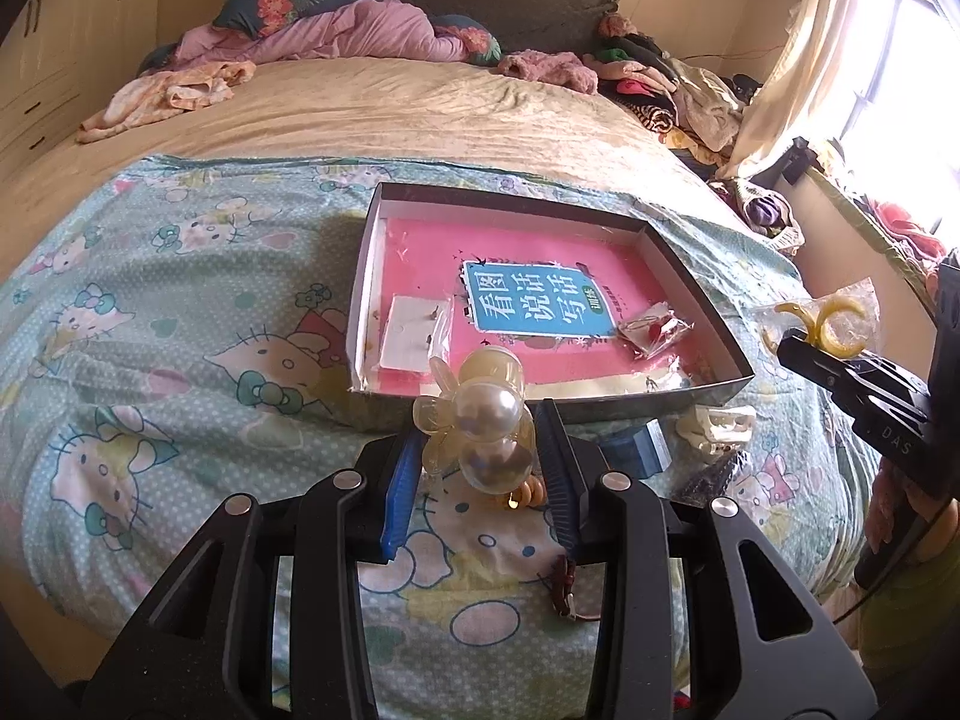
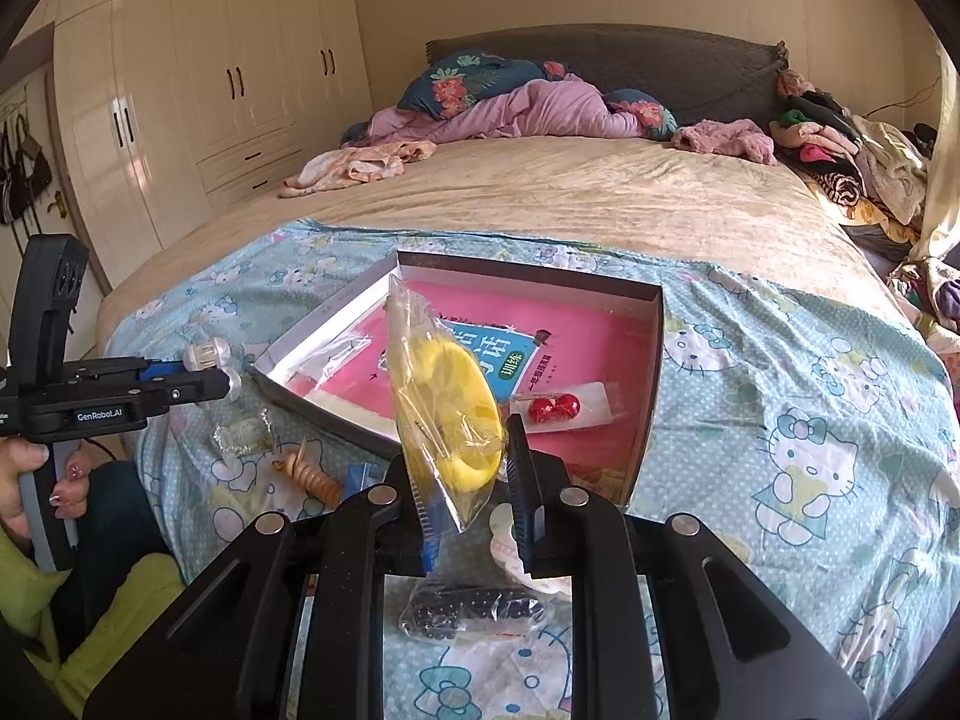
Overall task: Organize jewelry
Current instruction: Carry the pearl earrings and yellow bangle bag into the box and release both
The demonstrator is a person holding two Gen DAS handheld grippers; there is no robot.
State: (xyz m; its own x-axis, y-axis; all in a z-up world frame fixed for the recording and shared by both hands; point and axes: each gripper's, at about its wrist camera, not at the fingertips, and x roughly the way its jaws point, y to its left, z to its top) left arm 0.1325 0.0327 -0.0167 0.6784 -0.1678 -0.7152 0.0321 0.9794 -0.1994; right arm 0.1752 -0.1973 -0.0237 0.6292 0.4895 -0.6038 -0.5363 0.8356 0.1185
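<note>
While our left gripper (image 1: 480, 438) clamps the pearl clip (image 1: 480, 414) and our right gripper (image 2: 468, 480) the bagged yellow hoops (image 2: 447, 414), the box (image 1: 684, 264) lies just ahead of both.

Bright daylight glares from the window (image 1: 888, 78), edges perhaps warped.

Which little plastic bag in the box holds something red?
The bag of red beads on the box's right side; the other bag holds a white card.
</note>
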